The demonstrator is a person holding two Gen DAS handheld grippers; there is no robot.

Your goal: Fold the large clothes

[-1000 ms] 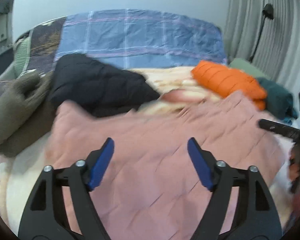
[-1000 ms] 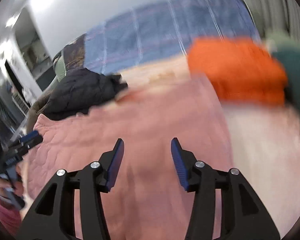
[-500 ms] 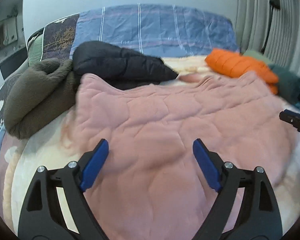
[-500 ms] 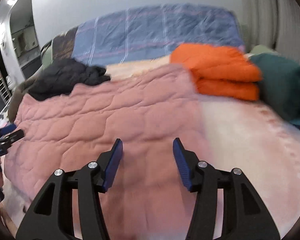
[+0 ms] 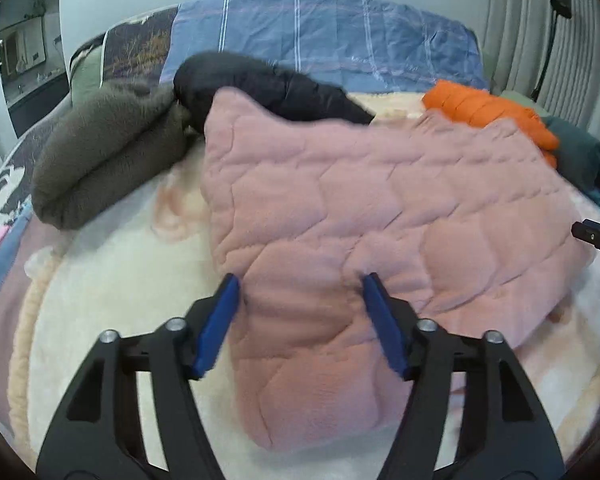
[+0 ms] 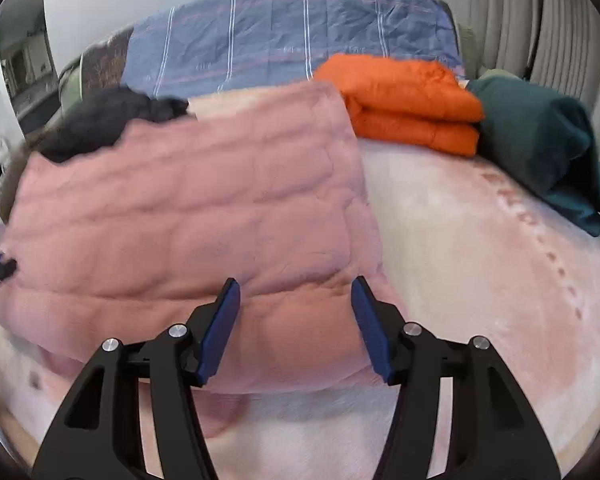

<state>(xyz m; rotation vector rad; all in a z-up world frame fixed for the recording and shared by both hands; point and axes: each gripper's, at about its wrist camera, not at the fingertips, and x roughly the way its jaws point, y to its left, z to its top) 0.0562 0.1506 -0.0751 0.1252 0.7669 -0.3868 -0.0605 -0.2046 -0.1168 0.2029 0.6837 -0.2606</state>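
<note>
The left tool (image 5: pixel 298 308) is standing about half open over the near left part of the pink quilted garment (image 5: pixel 380 216), and its jaws are closing. Pink fabric is lying between the two blue pads (image 5: pixel 216 324), but the pads are not pressing on it; whether the tips are touching the cloth cannot be told.

The right tool (image 6: pixel 296 312) is also standing about half open, and its jaws are opening. It is hovering over the near right corner of the pink quilted garment (image 6: pixel 204 216), with fabric showing between the pads, which are not clamped on it.

The garment is lying spread flat across the middle of the bed (image 5: pixel 112 280), on a cream and pale pink fleece blanket (image 6: pixel 460 280). Its far edge is reaching a black jacket (image 5: pixel 268 88) and sitting just beside a folded orange jacket (image 6: pixel 404 100). A dark green garment (image 6: pixel 548 140) is lying beside the orange one, to its right. A rolled olive fleece (image 5: pixel 104 148) is lying at the left, touching the black jacket. A blue checked cover (image 5: pixel 320 36) is running across the head of the bed.

In the left view the tip of the other tool is showing at the right edge. A faint row of pink marks is running along the blanket in the right view; they are too blurred to read. No brand or label is legible.
</note>
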